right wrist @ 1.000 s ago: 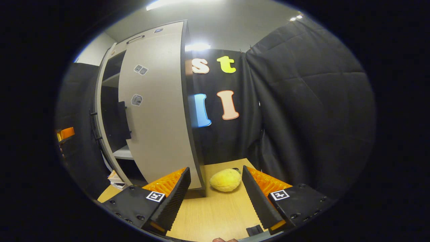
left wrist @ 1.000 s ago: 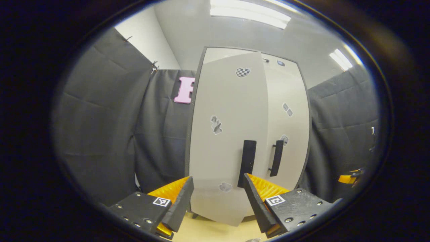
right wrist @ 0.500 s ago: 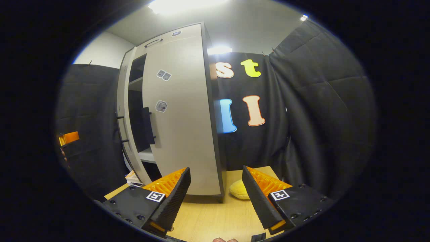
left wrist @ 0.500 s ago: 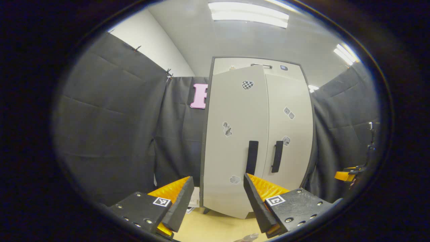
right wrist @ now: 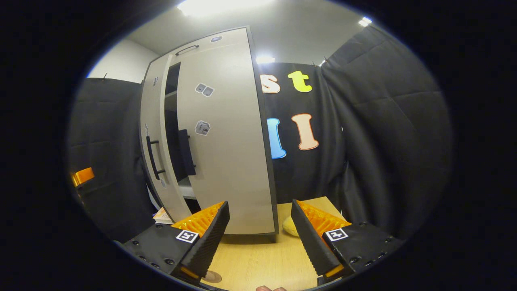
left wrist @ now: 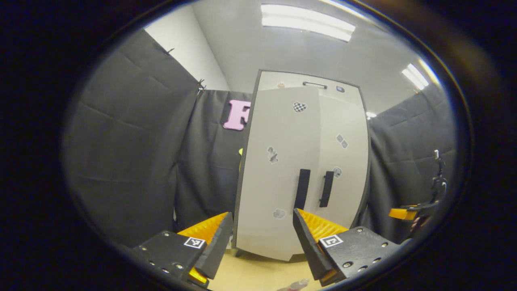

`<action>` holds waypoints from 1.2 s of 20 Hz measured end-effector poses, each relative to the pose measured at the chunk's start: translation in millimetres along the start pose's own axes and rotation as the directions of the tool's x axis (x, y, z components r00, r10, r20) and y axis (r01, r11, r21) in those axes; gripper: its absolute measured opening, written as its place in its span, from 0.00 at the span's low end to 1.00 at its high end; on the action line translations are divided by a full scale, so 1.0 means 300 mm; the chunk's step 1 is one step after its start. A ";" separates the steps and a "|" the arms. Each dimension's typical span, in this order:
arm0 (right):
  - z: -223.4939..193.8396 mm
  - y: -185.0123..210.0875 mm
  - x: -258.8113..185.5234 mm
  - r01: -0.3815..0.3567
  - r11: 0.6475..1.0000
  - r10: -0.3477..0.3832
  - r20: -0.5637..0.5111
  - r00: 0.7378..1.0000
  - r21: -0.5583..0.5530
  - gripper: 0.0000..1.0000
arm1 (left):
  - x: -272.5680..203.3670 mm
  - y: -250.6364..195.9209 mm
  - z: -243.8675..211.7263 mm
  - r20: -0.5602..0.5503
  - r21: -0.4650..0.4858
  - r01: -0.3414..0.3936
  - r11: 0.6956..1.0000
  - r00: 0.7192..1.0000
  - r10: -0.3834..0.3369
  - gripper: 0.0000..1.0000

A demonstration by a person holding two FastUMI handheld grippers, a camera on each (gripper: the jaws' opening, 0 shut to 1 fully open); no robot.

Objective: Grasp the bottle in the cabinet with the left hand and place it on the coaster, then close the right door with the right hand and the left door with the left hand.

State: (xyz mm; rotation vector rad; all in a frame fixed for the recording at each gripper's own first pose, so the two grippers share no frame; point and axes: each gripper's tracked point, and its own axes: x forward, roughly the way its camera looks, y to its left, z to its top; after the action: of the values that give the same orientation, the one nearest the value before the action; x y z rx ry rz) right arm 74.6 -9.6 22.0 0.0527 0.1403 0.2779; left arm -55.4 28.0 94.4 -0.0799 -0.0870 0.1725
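Gaping empty, the left gripper [left wrist: 262, 238] faces the left door [left wrist: 278, 173], which stands slightly ajar straight ahead, its upright handle [left wrist: 302, 188] just beyond the fingers. Right gripper [right wrist: 260, 234] also spread wide, right door [right wrist: 226, 153] nearly shut. Bottle [left wrist: 295, 285] sits near, below.

Quilted black cloth [left wrist: 129, 153] hung as booth walls, clipped along the top edge. Behind it, a plain white wall [left wrist: 181, 44] and pale ceiling with long fluorescent light panels [left wrist: 307, 22]. Below, a light wooden tabletop [right wrist: 262, 258].
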 end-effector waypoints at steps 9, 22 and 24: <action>-0.063 0.035 -0.020 0.073 0.997 -0.073 -0.018 0.997 0.001 0.98 | -0.051 0.150 -0.012 0.013 -0.064 0.011 0.998 1.000 -0.010 0.87; -0.152 0.130 -0.068 0.114 0.993 -0.114 -0.026 0.993 -0.002 0.98 | 0.021 0.260 -0.081 -0.010 -0.024 0.049 0.999 0.999 -0.049 0.94; -0.156 0.131 -0.078 0.123 0.992 -0.123 -0.032 0.992 -0.003 0.98 | 0.028 0.249 -0.103 -0.026 -0.033 0.062 0.998 0.998 -0.063 0.94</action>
State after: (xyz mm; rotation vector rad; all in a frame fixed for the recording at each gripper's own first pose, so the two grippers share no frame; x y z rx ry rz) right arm 35.0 23.2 -18.5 0.0389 0.1745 0.1561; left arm -56.8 100.4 57.9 -0.1115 -0.0652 0.1076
